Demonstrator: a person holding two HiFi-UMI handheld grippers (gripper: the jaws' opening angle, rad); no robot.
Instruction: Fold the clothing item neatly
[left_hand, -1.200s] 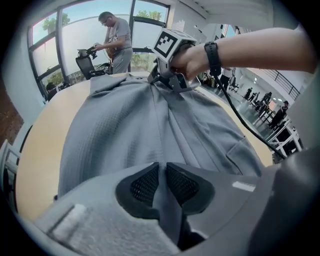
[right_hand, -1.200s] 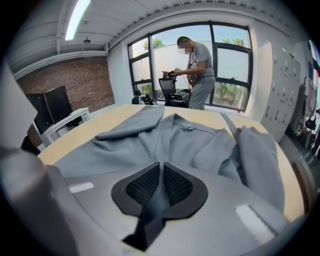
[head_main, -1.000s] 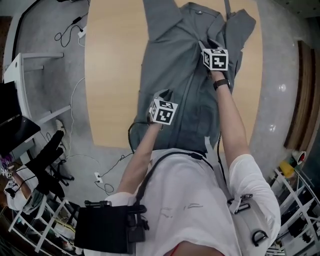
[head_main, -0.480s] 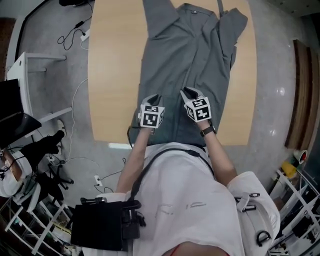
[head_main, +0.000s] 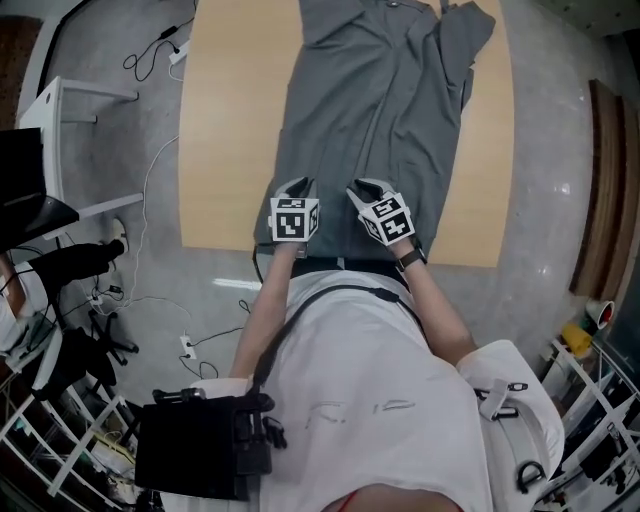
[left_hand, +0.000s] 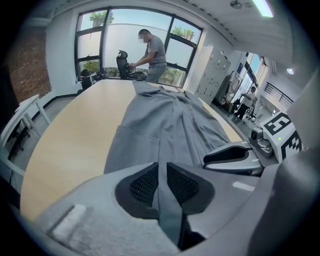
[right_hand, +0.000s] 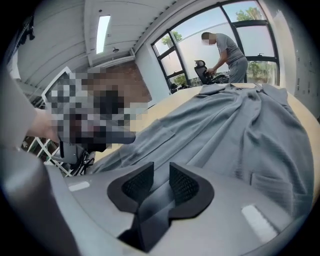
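Note:
A grey button shirt (head_main: 380, 90) lies lengthwise on the wooden table (head_main: 225, 120), collar at the far end and hem at the near edge. My left gripper (head_main: 298, 186) is at the hem's left part. In the left gripper view it (left_hand: 162, 172) is shut on a thin upright fold of the shirt (left_hand: 165, 115). My right gripper (head_main: 362, 188) is beside it, a hand's width to the right. In the right gripper view it (right_hand: 161, 177) pinches a fold of the shirt (right_hand: 235, 125). A bunched sleeve (head_main: 465, 40) lies at the far right.
A person (left_hand: 152, 47) stands at the table's far end by the windows, also seen as a person (right_hand: 227, 50) in the right gripper view. White frames (head_main: 70, 150), cables (head_main: 150, 60) and a black chair (head_main: 60, 270) are on the floor to the left.
Both grippers have come back from the shirt's middle and far part to the near hem, and now sit side by side. The shirt lies flatter and straighter.

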